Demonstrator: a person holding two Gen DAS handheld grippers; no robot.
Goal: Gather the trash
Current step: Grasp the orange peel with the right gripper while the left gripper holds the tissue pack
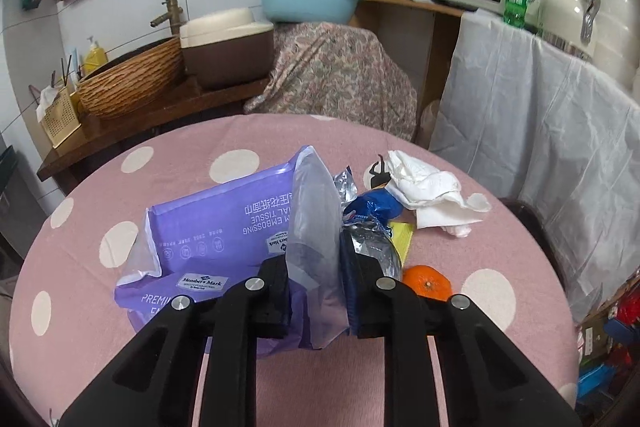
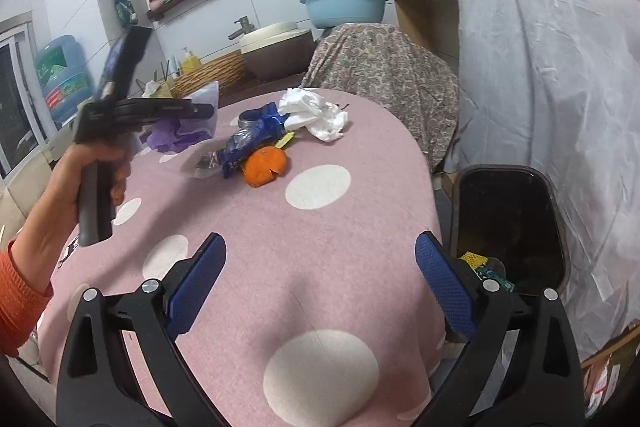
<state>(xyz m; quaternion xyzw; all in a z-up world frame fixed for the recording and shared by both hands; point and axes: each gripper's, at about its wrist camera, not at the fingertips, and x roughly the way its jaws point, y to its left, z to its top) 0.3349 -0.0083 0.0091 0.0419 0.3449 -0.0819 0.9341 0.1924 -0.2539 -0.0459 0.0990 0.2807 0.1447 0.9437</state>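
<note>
The purple tissue pack (image 1: 208, 239) reads "Member's Mark" on a small white label, "PREMI…" beside it, and, upside down, "EMBOSSING" and "TISSUE".

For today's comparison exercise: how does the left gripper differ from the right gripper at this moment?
1. The left gripper is shut on the purple tissue wrapper; the right gripper holds nothing.
2. The left gripper's jaws are close together; the right gripper's are wide apart.
3. The left is by the trash pile; the right is over bare tablecloth.

Both are over the table.
</note>
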